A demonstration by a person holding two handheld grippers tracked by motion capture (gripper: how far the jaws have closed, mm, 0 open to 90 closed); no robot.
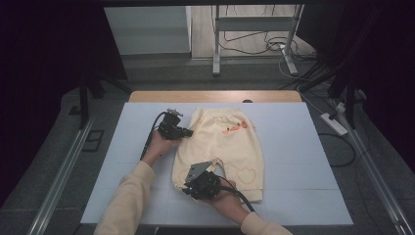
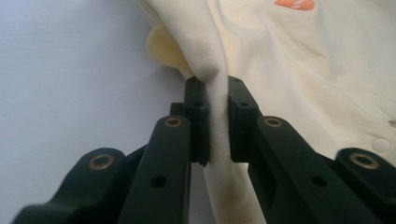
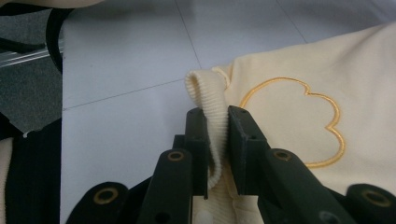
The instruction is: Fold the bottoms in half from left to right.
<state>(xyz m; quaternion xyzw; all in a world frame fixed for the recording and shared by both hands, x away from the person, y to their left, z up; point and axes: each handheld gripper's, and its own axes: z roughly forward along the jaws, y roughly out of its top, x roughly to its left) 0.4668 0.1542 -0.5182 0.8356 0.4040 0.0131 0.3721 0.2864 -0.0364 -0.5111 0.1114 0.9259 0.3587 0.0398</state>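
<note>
**Both tongs clamped on the yellow trousers**

A pair of small pale-yellow cotton trousers [image 1: 222, 149] lies spread flat on the white desk [image 1: 303, 161], waist toward the far edge and legs toward the person. An orange print [image 1: 234, 128] sits near the waist, and a heart outlined in yellow thread [image 1: 246, 175] marks each knee.

The left tongs [image 1: 188, 132], held in the person's left hand [image 1: 157, 144], are at the garment's left side near the waist. In the left gripper view the two black jaws are pressed together on a pulled-up fold of the yellow cloth [image 2: 217, 116], which rises between them.

The right tongs [image 1: 191, 190], held in the right hand [image 1: 222, 198], are at the lower left leg end. In the right gripper view the jaws pinch the ribbed knit cuff [image 3: 208, 100] of that leg, with the embroidered heart just beside them
</note>
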